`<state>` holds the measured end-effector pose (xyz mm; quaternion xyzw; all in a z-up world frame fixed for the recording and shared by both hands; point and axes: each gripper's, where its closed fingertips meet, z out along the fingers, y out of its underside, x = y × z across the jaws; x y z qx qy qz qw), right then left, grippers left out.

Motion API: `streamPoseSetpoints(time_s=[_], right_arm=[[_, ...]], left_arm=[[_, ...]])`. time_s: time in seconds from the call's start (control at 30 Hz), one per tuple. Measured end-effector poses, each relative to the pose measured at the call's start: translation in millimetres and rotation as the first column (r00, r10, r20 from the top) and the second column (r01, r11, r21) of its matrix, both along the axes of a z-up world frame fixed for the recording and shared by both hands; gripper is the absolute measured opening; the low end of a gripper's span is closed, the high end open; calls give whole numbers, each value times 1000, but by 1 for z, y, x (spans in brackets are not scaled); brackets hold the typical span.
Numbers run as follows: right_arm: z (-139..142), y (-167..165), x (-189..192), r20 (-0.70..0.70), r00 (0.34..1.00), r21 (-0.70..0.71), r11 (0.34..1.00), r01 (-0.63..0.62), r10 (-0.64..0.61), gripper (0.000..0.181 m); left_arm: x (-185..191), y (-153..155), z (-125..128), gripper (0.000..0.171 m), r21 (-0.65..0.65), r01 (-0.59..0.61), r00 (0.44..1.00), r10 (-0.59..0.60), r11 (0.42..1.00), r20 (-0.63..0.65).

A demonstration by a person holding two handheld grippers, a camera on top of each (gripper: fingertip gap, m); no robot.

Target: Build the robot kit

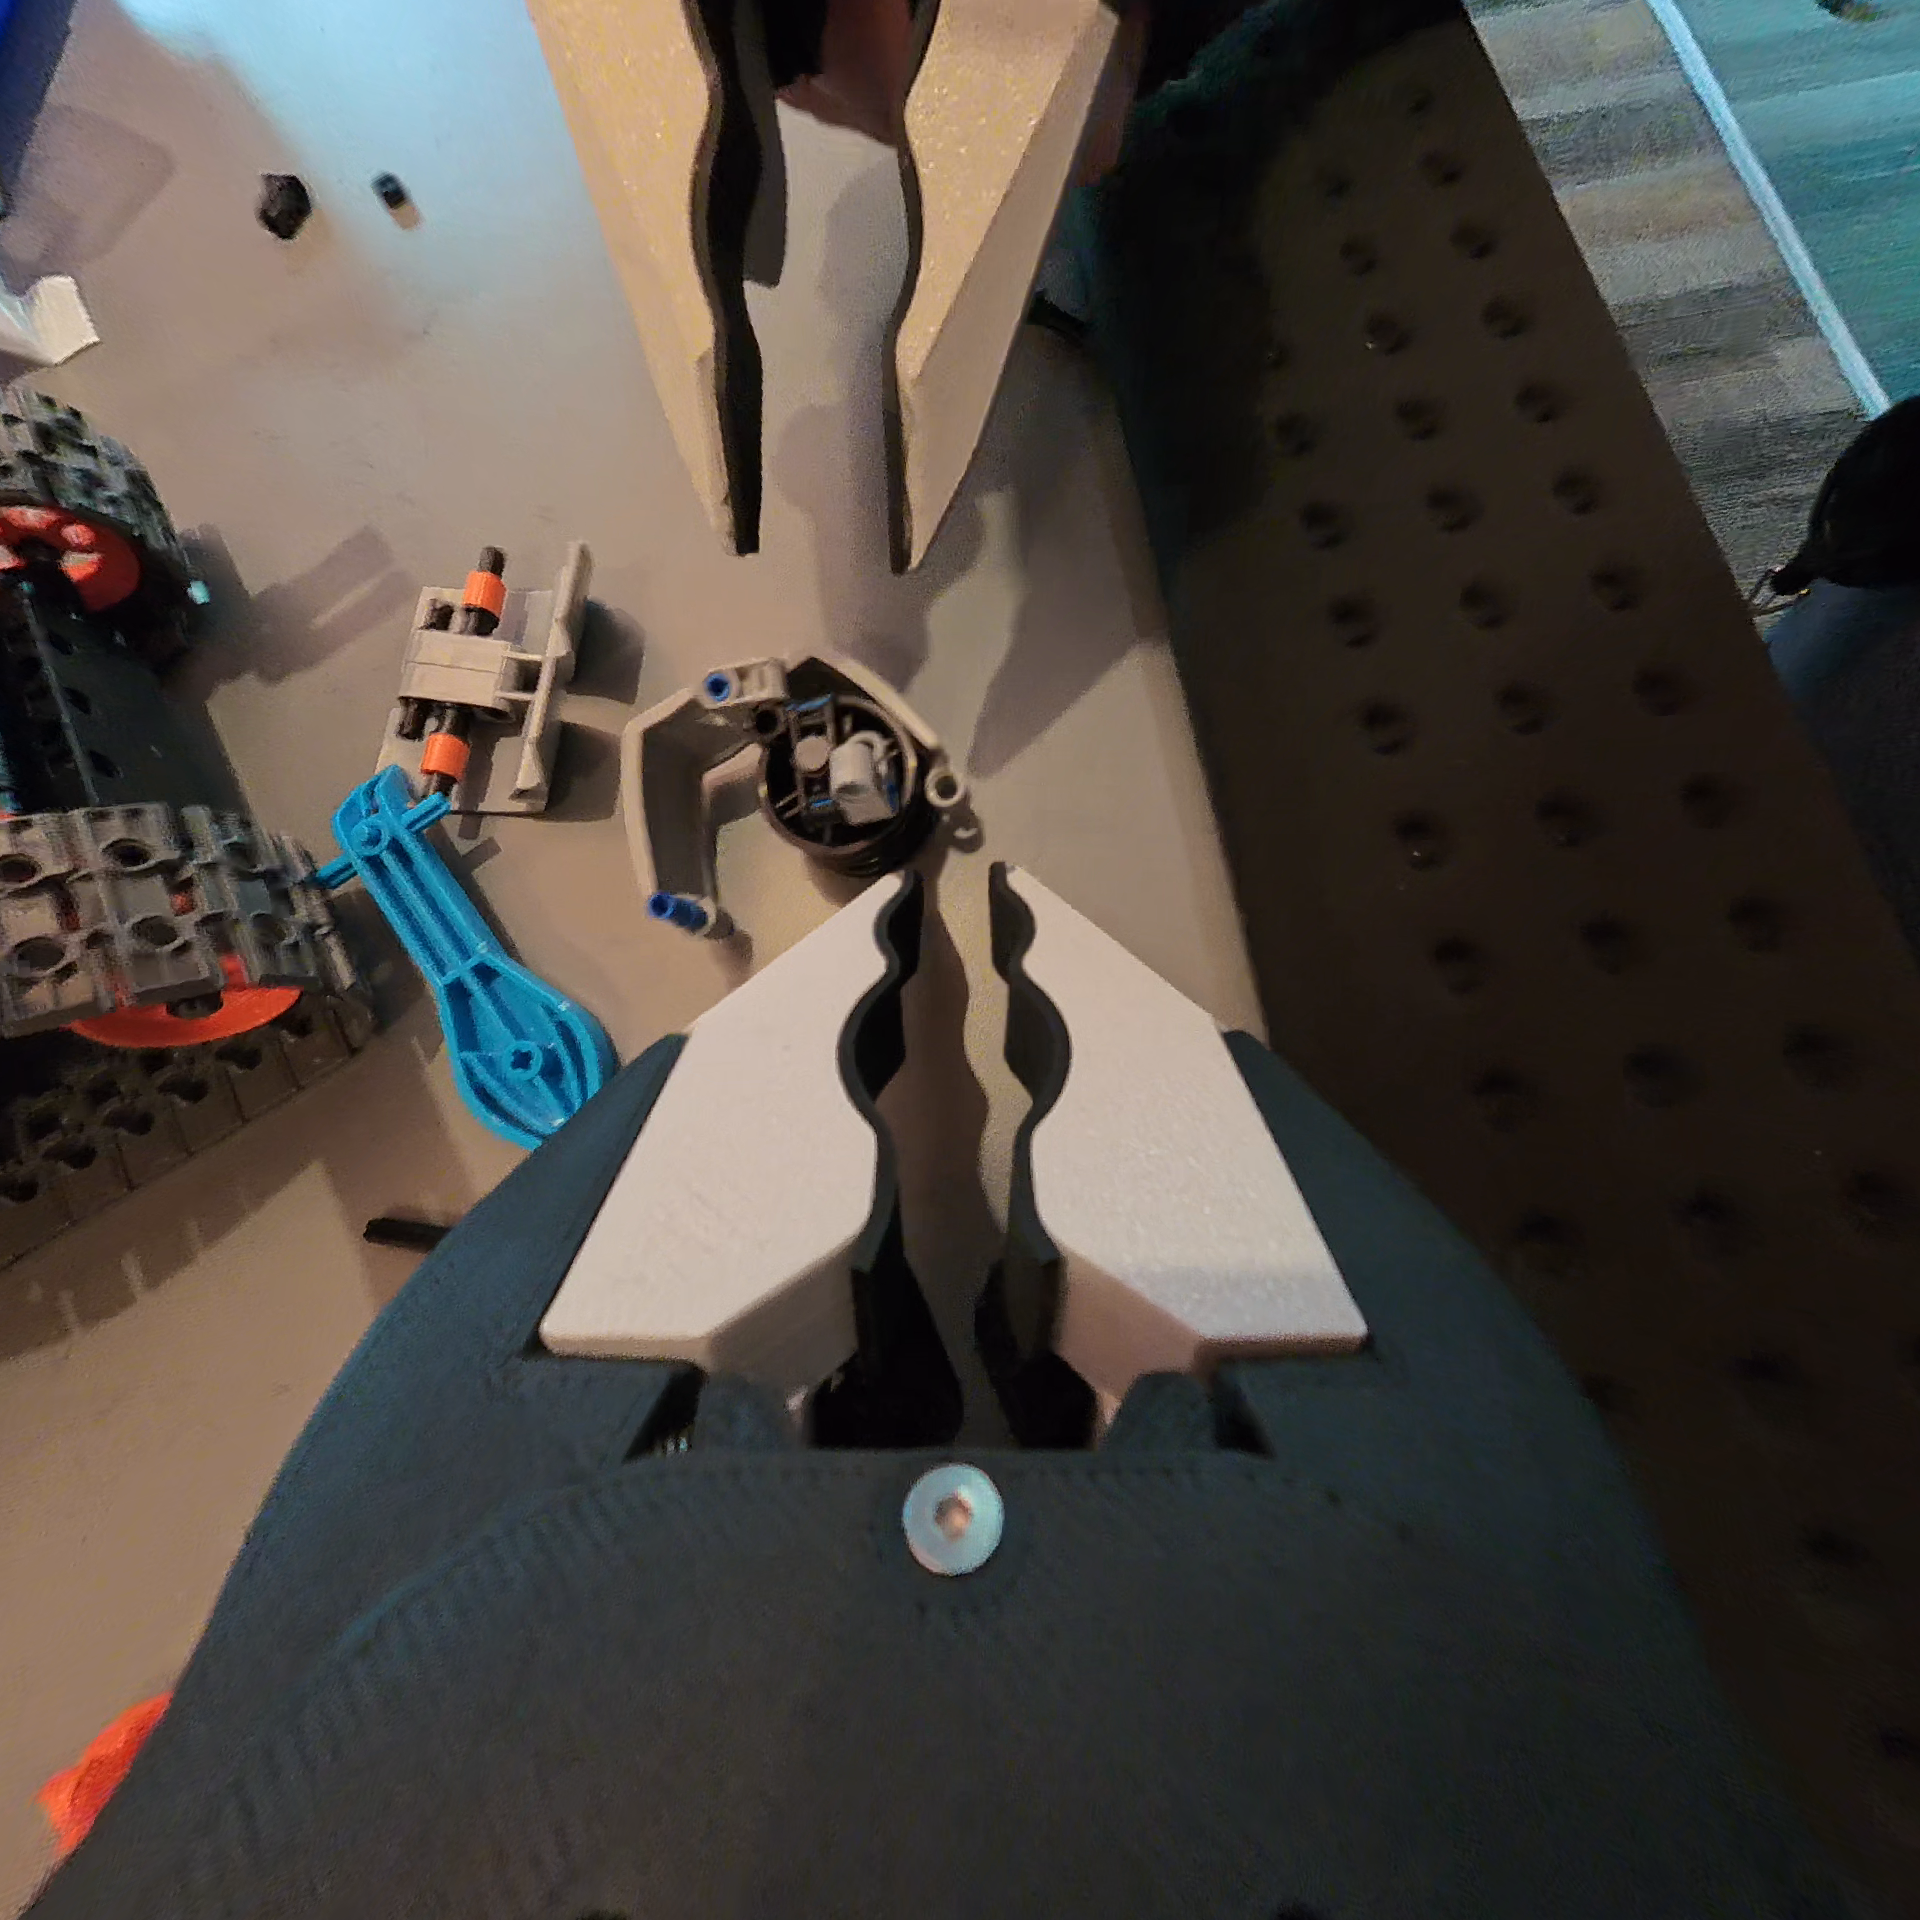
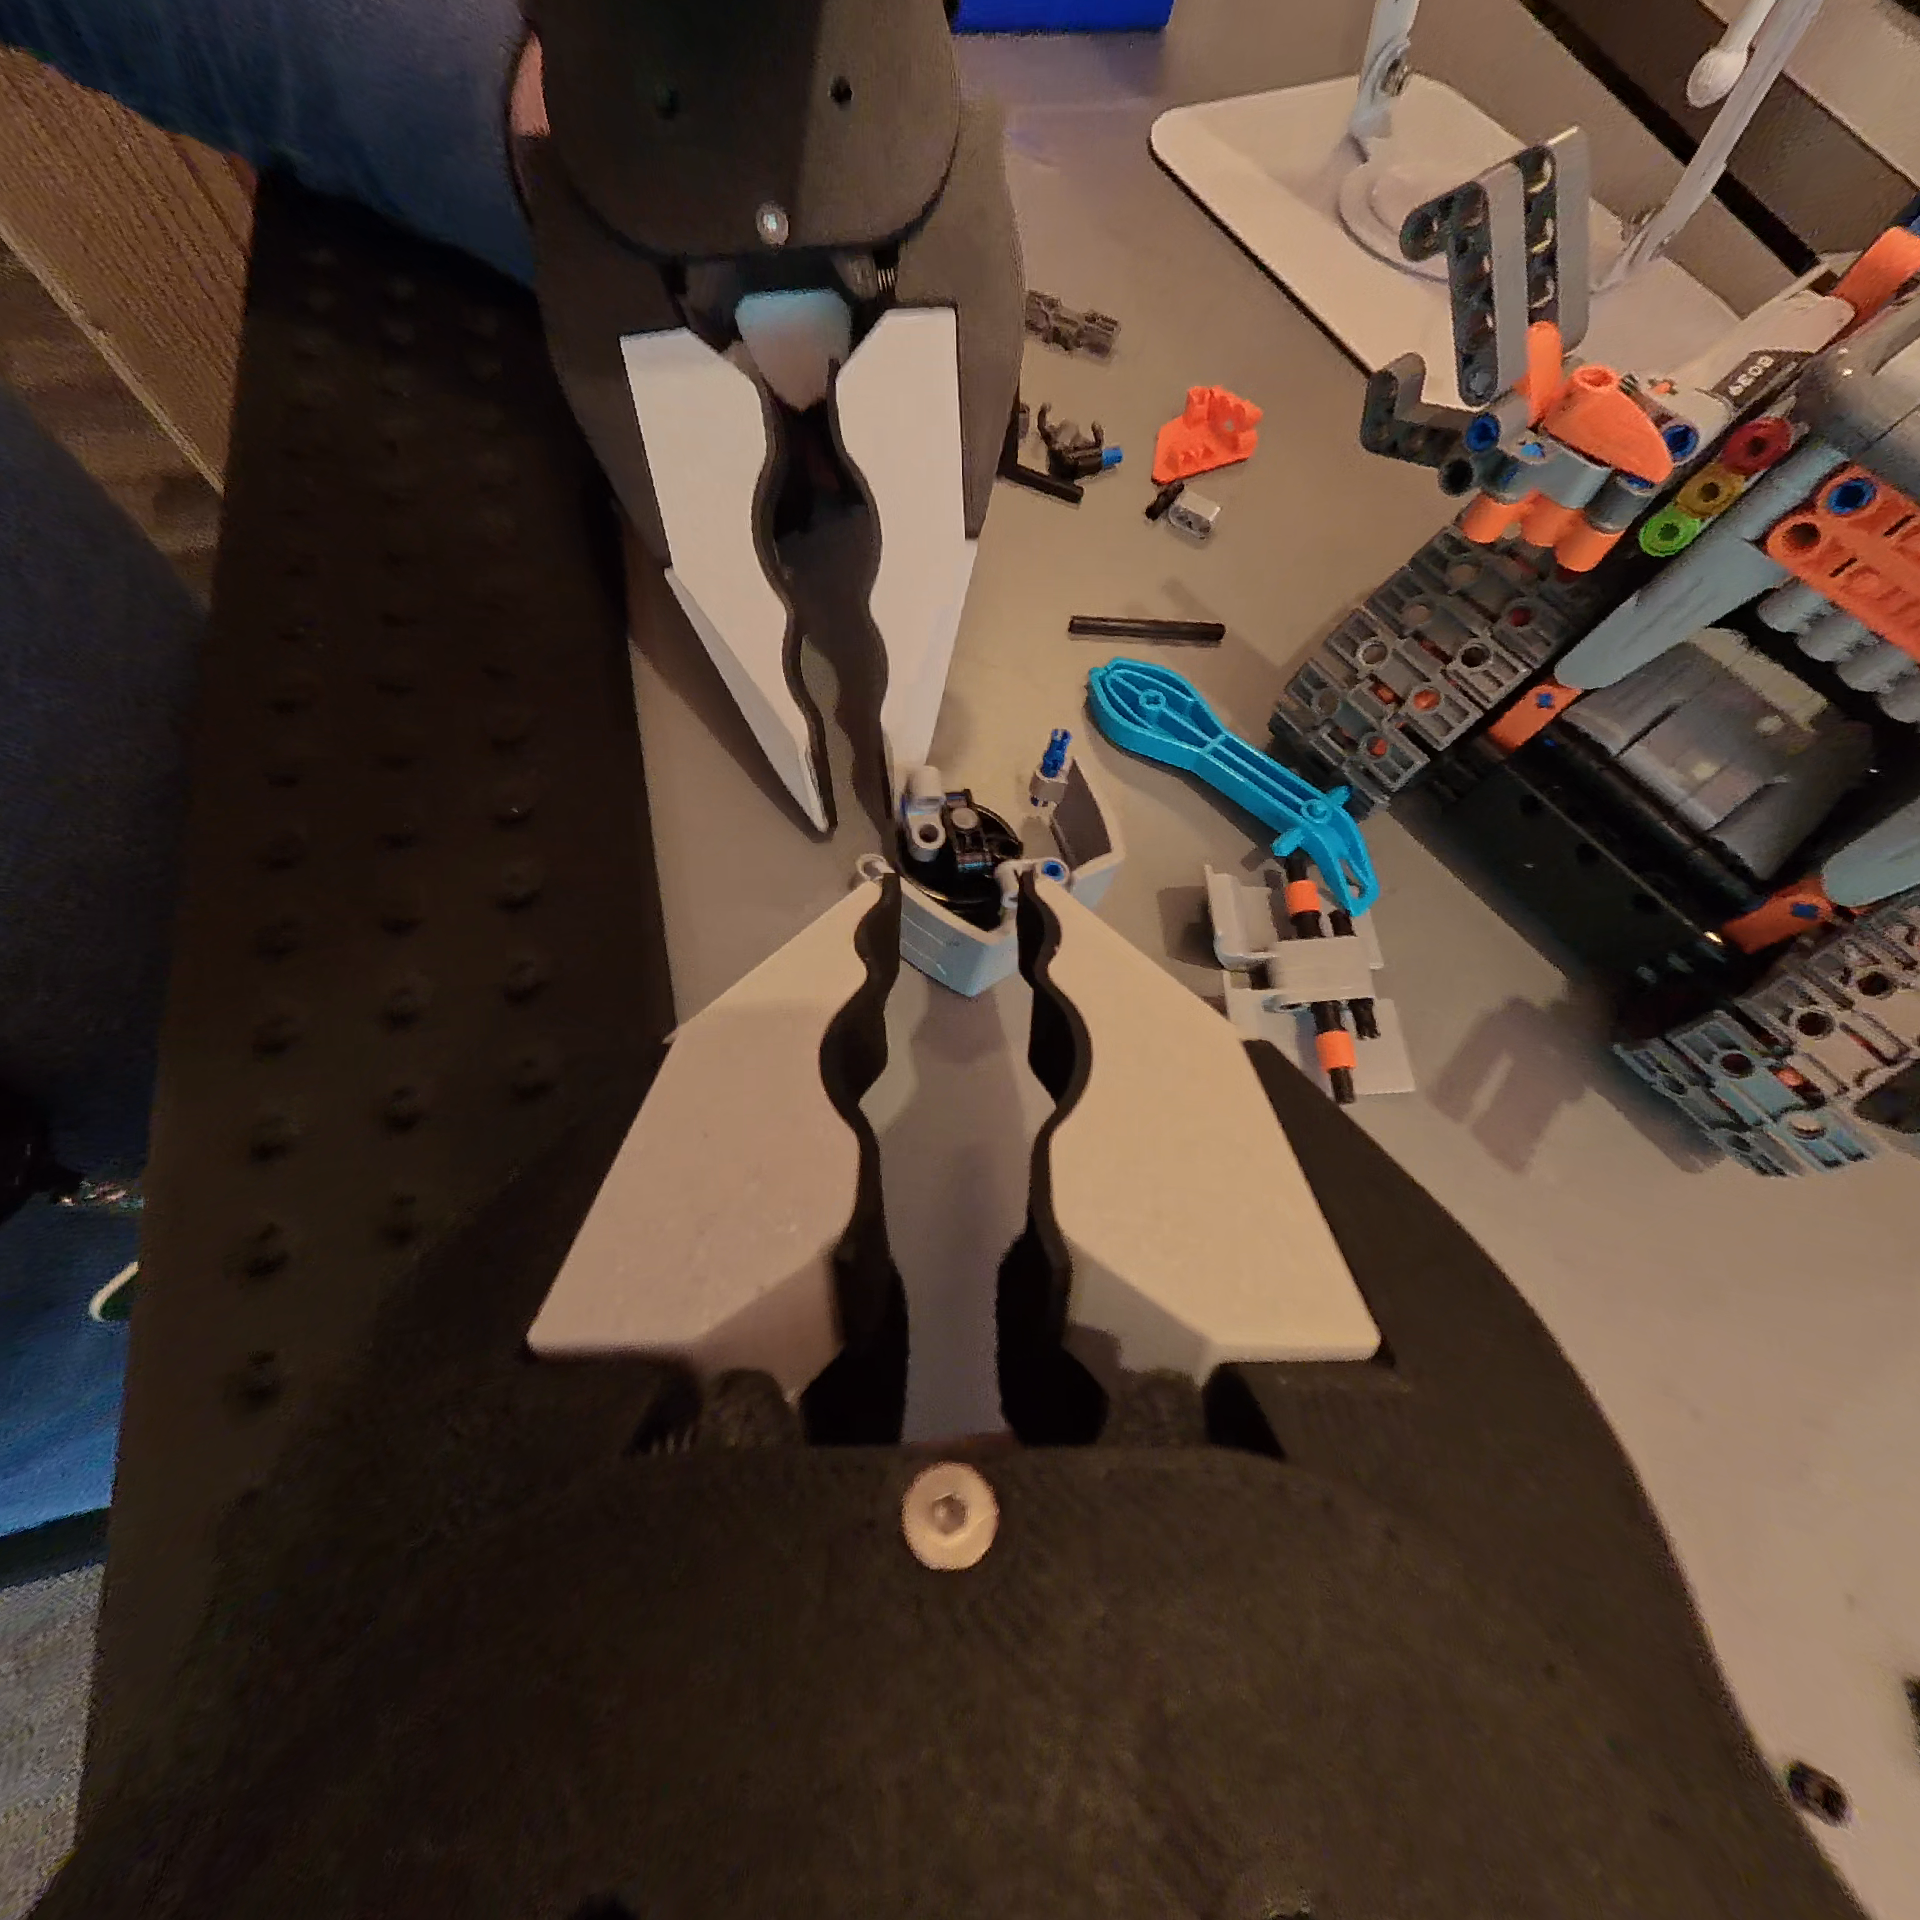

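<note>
The tracked brick vehicle (image 2: 1621, 790) runs off the 3 o'clock edge of the right wrist view, and in the left wrist view only its treads and orange wheels show at 9 o'clock. The black part inside the small grey-and-black assembly (image 1: 821, 774) is dark and hard to make out.

The left gripper (image 1: 954, 878) reaches in from 6 o'clock, its jaws slack with a narrow gap and nothing between them, tips just short of the assembly. The right gripper (image 1: 821, 556) enters from 12 o'clock, jaws likewise parted and empty, facing the left one across the assembly. In the right wrist view its own tips flank the assembly's near end; whether they touch it I cannot tell.

A blue lever tool (image 1: 457, 961) lies at 9 o'clock of the left gripper, its head against a grey bracket with orange bushings (image 1: 488, 686). A perforated black mat (image 1: 1538, 831) lines the grey table (image 1: 312, 416) at 3 o'clock.
</note>
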<state>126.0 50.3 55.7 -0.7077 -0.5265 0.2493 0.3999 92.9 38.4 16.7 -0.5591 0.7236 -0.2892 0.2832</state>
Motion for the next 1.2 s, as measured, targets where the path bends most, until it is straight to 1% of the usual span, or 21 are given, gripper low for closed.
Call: streamPoseSetpoints(time_s=[0.07, 0.17, 0.27, 0.33, 0.4, 0.43, 0.47, 0.57, 0.7, 0.8, 0.87, 0.93, 1.0, 1.03, 1.1, 1.2], right_arm=[[2, 6, 4, 13, 1000, 11, 1000, 16, -16, 22], [13, 14, 7, -63, 997, 8, 999, 47, -47, 22], [13, 22, 8, -93, 993, 5, 997, 76, -75, 22], [12, 24, 8, -95, 992, 7, 997, 79, -78, 22], [10, 24, 7, -87, 993, 10, 997, 77, -76, 22], [10, 24, 7, -86, 993, 12, 997, 77, -75, 22], [10, 24, 7, -89, 993, 10, 997, 75, -74, 22], [9, 24, 7, -94, 993, 2, 997, 76, -75, 22], [15, 27, 14, -116, 988, 14, 995, 103, -100, 21], [17, 31, 16, -112, 986, 23, 992, 126, -123, 22], [20, 35, 17, -121, 981, 17, 987, 158, -154, 24], [25, 38, 17, -157, 968, -27, 981, 192, -194, 24], [33, 39, 13, -242, 942, -116, 971, 208, -231, 26], [39, 37, 8, -300, 925, -170, 967, 191, -235, 29], [45, 35, 1, -387, 885, -280, 947, 155, -259, 34], [51, 34, -8, -483, 827, -376, 921, 102, -288, 34]], left_arm=[[-6, 13, 6, 14, 23, -42, 999, 42, 999, 8], [-14, 44, 18, 22, 78, -173, 984, 170, 982, 45], [-22, 74, 5, 36, 124, -281, 957, 287, 952, -39], [-21, 82, -3, 37, 93, -330, 938, 338, 939, -76], [-16, 80, -6, 35, 18, -340, 935, 340, 940, -100], [-14, 79, -8, 31, -1, -340, 934, 337, 941, -114], [-13, 79, -8, 24, -16, -335, 936, 330, 942, -120], [-9, 81, -8, 23, -17, -337, 935, 332, 941, -121], [-8, 77, -5, 23, 35, -306, 947, 308, 951, -91], [-8, 77, 6, 22, 118, -299, 950, 307, 947, -52], [-12, 81, 18, 23, 208, -316, 945, 326, 926, -13], [-11, 80, 36, 23, 263, -326, 945, 323, 908, 57], [-4, 69, 56, 23, 270, -320, 946, 289, 908, 148], [1, 63, 64, 23, 296, -308, 948, 264, 904, 179], [11, 51, 73, 23, 343, -283, 951, 215, 896, 221], [22, 38, 79, 23, 427, -254, 955, 153, 868, 256]])
